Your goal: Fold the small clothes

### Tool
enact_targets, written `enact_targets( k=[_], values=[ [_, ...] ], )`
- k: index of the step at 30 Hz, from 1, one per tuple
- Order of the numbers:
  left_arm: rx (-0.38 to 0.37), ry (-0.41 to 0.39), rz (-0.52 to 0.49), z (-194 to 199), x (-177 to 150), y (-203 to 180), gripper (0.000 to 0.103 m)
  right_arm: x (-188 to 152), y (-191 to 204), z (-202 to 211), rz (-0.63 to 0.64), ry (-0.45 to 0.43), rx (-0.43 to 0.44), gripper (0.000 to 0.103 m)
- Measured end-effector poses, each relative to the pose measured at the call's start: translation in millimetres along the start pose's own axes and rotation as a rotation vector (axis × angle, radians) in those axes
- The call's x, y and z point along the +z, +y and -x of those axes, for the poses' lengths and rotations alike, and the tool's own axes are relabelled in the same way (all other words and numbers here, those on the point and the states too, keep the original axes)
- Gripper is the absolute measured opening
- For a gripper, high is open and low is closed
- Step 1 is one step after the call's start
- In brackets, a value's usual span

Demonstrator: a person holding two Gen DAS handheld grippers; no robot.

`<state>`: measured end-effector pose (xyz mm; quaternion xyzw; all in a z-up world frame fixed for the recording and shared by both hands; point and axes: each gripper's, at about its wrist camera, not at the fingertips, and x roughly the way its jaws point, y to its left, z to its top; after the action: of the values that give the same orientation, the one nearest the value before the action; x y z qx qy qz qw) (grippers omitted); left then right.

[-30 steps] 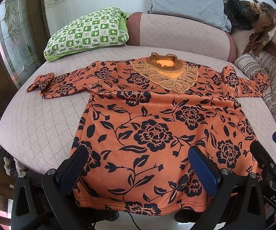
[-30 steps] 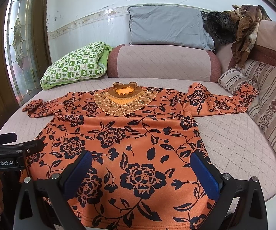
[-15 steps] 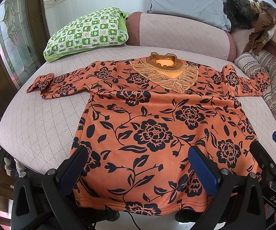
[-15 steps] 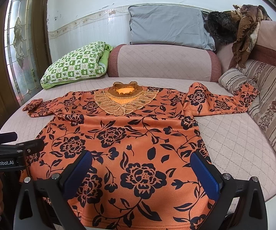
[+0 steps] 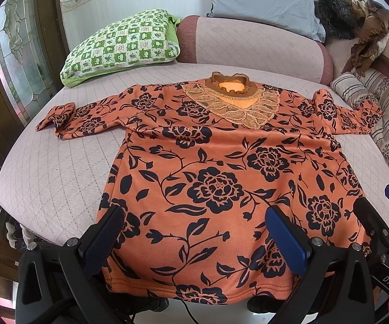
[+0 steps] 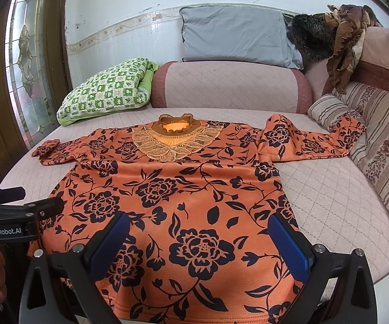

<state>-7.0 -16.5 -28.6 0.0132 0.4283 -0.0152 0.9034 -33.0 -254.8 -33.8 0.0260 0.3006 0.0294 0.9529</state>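
Sweater [image 5: 216, 178], orange with black flowers, lies flat and face up across the centre of both frames on the quilted couch seat [image 5: 54, 178], collar [image 5: 231, 86] toward the top, sleeves spread to either side, hem at the bottom edge. Left gripper [image 5: 194, 232] sits at lower centre of the left wrist frame, jaws spread wide over the hem, gripping nothing. Right gripper [image 6: 200, 240] sits likewise in the right wrist frame, jaws spread, holding nothing; green checked pillow [image 6: 105, 91] at upper left.

I count: one orange floral top [image 5: 221, 183], two grippers of mine, left [image 5: 197, 236] and right [image 6: 200, 243], three pillows: green checked [image 6: 105, 91], grey [image 6: 235, 37], striped [image 6: 329, 110].
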Motion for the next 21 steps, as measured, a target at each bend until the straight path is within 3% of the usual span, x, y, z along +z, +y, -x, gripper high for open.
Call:
enact_targets(
  k=[10, 13, 15, 17, 21],
  values=[
    [-0.004, 0.005, -0.006, -5.5, 4.3, 0.7, 0.103, 1.9, -4.3, -1.2, -0.015, 0.002, 0.0, 0.103],
    [-0.01, -0.021, -0.005, -6.6, 15.9, 7.0, 0.103, 11.2, -17.5, -0.5, -0.074, 0.017, 0.048, 0.103],
    [-0.024, -0.038, -0.004, -11.6, 30.9, 12.2, 0.103, 24.5, -41.0, -5.8, -0.146, 0.034, 0.126, 0.103],
    [-0.024, -0.054, -0.002, -19.6, 53.4, 17.1, 0.103, 38.5, -69.8, -14.0, -0.206, 0.041, 0.114, 0.103],
    [-0.062, -0.081, 0.038, -41.5, 97.5, 27.5, 0.103, 68.3, -169.1, -40.6, -0.443, 0.033, 0.066, 0.103]
  ],
)
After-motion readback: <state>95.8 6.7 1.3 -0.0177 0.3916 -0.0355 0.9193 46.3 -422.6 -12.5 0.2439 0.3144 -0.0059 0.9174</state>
